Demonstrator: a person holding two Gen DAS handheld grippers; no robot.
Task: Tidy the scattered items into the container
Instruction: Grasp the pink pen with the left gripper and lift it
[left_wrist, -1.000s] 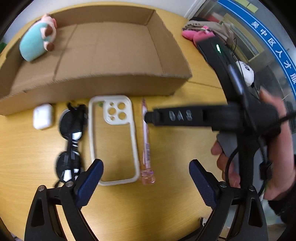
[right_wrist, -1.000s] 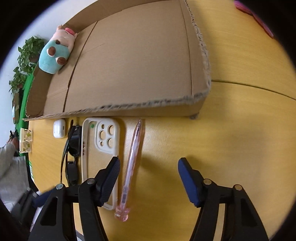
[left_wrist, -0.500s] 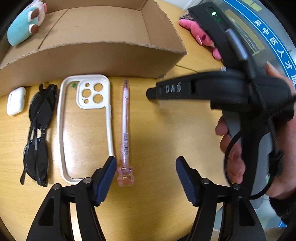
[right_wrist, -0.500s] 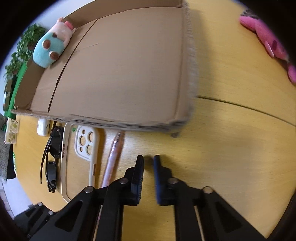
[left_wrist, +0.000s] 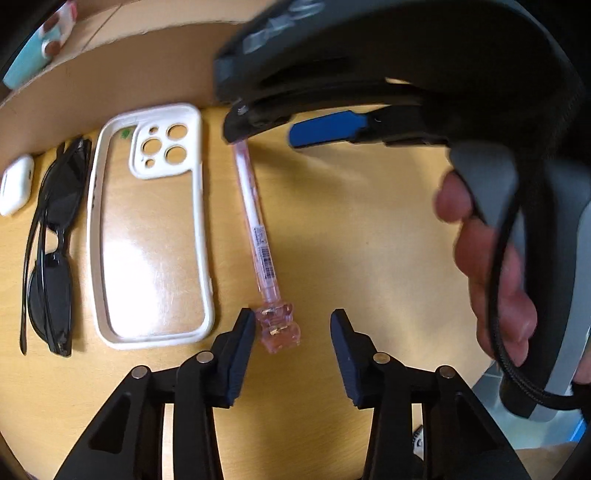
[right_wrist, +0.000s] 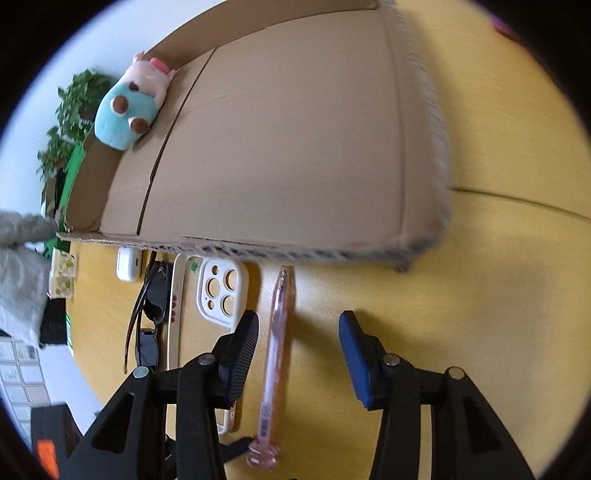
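1. Cardboard box (right_wrist: 280, 147): stood open-topped on the yellow table (right_wrist: 480, 295), near wall frayed, its floor bare except for a plush toy (right_wrist: 127, 107) in the far corner.
2. Pen (left_wrist: 256, 225): pink, clear, bear-shaped cap; lay just before the box beside a white phone case (left_wrist: 147, 229), sunglasses (left_wrist: 51, 236) and earbud case (left_wrist: 16, 184).
3. Left claw (left_wrist: 291, 328): had just been closing, astride the cap, not gripping.
4. Right claw (right_wrist: 297, 339): had just been opening, unclenched astride the pen's barrel.

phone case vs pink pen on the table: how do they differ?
1. The phone case is a broad white frame with a clear back; the pink pen is a thin translucent stick.
2. The pen lies between the left gripper jaws, untouched; the case lies outside them.
Both lie flat, side by side, outside the cardboard box.
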